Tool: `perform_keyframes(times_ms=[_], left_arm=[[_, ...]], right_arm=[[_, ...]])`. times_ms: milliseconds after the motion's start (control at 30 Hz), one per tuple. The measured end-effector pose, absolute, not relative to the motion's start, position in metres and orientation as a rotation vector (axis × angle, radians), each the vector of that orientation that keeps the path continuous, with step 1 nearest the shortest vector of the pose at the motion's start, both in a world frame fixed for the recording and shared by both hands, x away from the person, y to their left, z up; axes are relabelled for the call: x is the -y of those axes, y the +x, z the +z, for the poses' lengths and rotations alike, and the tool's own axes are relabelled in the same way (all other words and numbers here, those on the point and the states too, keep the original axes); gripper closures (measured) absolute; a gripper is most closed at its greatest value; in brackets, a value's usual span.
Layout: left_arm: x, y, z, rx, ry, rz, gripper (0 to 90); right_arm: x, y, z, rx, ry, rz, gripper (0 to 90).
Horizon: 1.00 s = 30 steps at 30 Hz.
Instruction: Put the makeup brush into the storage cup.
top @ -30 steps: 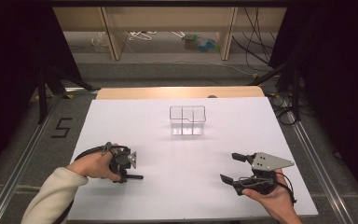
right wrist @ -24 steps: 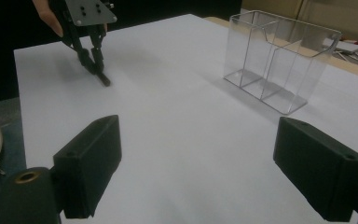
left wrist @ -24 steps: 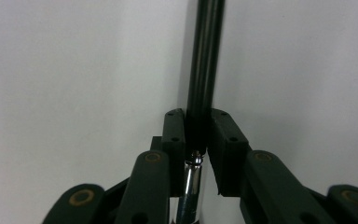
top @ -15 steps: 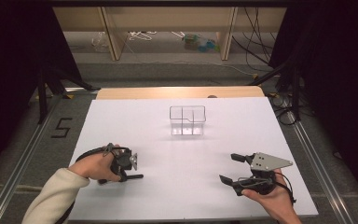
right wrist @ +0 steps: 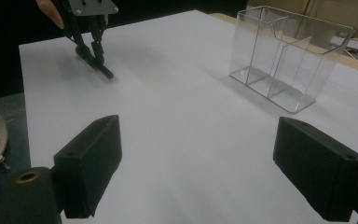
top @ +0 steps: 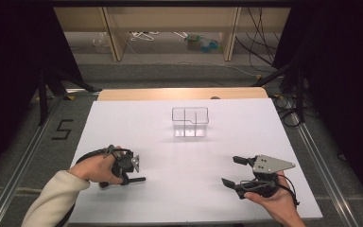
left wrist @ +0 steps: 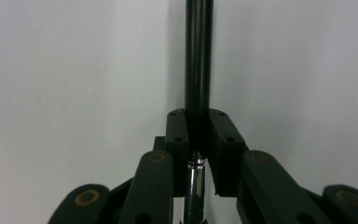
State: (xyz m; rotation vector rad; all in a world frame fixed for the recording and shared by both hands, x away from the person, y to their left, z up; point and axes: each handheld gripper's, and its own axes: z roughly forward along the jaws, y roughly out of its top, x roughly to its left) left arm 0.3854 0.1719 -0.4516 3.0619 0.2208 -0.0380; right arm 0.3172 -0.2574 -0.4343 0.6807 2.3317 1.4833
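Left tool (top: pixel 131 172) lies low on the near-left part of the white bench (top: pixel 137 127), its jaws clenched on a slim dark rod (top: pixel 134 180); the left gripper view shows the rod (left wrist: pixel 198 56) running straight out from between the black pads (left wrist: pixel 179 130), with a shiny metal section just behind them. The person's left hand (top: pixel 97 168), in a cream sleeve (top: pixel 52 201), wraps the tool's body. Compared with the frame one second ago, this tool and rod sit in nearly the same spot, with no clear shift.

Right tool (top: pixel 234 171), at the near-right of the bench, has its jaws spread wide with nothing between them; the right gripper view shows the two black pads (right wrist: pixel 91 163) well apart over bare bench surface. The grey three-cornered plate (top: pixel 272 163) tops it, and the right hand (top: pixel 274 201) holds it from below. Its place also matches the earlier frames.

Clear divided box (top: pixel 190 122) stands upright near the bench's middle, well apart from both tools, unchanged in position; the right gripper view shows its compartments (right wrist: pixel 284 56) as transparent. A wooden strip (top: pixel 182 93) edges the far side of the bench.
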Motion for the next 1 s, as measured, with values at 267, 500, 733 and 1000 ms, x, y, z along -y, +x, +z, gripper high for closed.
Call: perform_keyframes(times_ms=[267, 500, 733, 1000], left_arm=[[-0.167, 0.382, -0.443, -0.21, 3.045, -0.007, 78.9], [-0.156, 0.377, -0.431, -0.16, 3.04, 0.022, 79.0], [-0.147, 0.375, -0.425, -0.151, 3.034, 0.023, 79.0], [-0.139, 0.375, -0.421, -0.127, 3.025, 0.041, 78.9]], right_arm=[[0.254, 0.318, -0.436, -2.331, 0.665, 1.513, 16.2], [0.25, 0.318, -0.436, -2.329, 0.656, 1.523, 16.2], [0.247, 0.318, -0.436, -2.336, 0.64, 1.528, 16.2], [0.246, 0.318, -0.436, -2.353, 0.631, 1.52, 16.3]])
